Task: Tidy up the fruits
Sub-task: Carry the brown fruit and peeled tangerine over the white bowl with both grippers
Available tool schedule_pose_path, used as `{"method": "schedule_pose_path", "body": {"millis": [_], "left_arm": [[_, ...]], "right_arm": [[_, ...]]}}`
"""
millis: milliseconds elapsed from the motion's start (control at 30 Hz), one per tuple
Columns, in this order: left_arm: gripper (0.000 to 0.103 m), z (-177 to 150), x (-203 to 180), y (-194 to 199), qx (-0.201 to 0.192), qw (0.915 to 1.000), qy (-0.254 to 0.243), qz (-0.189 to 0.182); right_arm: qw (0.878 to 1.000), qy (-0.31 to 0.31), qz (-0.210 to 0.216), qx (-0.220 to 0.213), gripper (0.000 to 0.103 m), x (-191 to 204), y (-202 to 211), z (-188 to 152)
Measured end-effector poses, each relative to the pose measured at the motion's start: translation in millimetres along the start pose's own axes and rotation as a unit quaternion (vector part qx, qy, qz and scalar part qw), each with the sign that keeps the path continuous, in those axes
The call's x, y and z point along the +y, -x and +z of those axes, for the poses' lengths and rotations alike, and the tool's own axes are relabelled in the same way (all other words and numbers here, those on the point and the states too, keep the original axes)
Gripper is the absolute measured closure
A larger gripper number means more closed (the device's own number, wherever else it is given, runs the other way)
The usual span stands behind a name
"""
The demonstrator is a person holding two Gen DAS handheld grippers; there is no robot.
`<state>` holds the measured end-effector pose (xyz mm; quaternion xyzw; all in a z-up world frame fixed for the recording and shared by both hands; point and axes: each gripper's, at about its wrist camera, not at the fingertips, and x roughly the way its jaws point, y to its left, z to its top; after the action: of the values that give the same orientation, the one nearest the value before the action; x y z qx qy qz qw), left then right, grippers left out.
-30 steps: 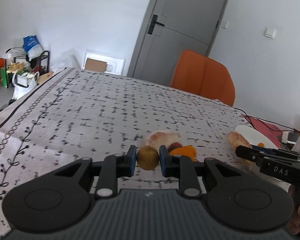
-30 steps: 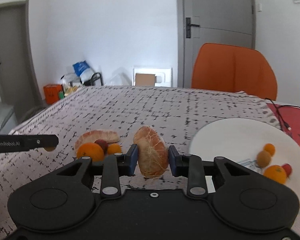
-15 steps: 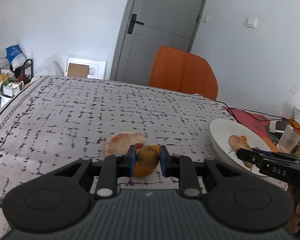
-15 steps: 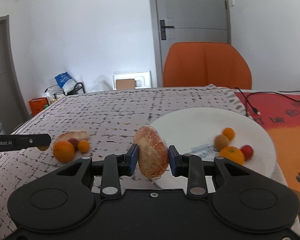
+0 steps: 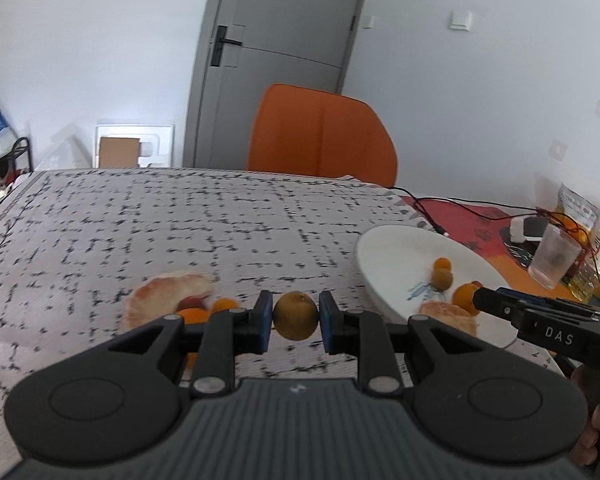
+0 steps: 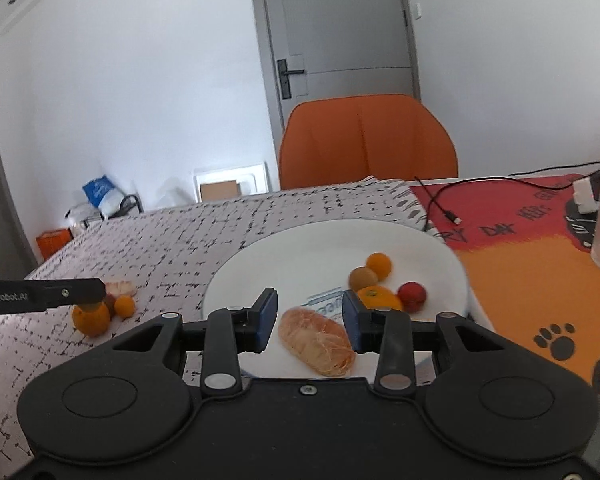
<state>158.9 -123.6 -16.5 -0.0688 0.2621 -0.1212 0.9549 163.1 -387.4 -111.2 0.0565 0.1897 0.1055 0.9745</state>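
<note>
My left gripper (image 5: 294, 321) is shut on a small brown-yellow round fruit (image 5: 295, 316) and holds it above the tablecloth, left of the white plate (image 5: 392, 252). My right gripper (image 6: 310, 320) is open over the plate's (image 6: 300, 248) near edge. A peeled pomelo segment (image 6: 316, 340) lies on the plate between its fingers. The plate also holds two oranges (image 6: 379, 265), a brown fruit (image 6: 363, 278) and a red fruit (image 6: 412, 292). On the cloth lie another pomelo piece (image 5: 168, 296), oranges (image 6: 92, 316) and a red fruit (image 5: 191, 303).
An orange chair (image 5: 320, 136) stands at the table's far side. A glass (image 5: 554, 256), a black cable (image 6: 444, 208) and packets lie on the red-orange mat (image 6: 532, 264) to the right of the plate.
My right gripper moved right over the plate, opened and let go of the pomelo segment, which now lies on the plate. My left gripper carried the small fruit to the right, toward the plate.
</note>
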Motion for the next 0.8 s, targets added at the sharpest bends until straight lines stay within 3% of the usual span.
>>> {"method": "schedule_pose_path", "body": {"millis": [800], "left_arm": [[0.080,12.8,-81.8,-40.5,0.014,0.9963,-0.073,-0.043]], "right_arm": [[0.998,-0.064,-0.002,-0.027,0.066,-52.0,31.5,-11.8]]}}
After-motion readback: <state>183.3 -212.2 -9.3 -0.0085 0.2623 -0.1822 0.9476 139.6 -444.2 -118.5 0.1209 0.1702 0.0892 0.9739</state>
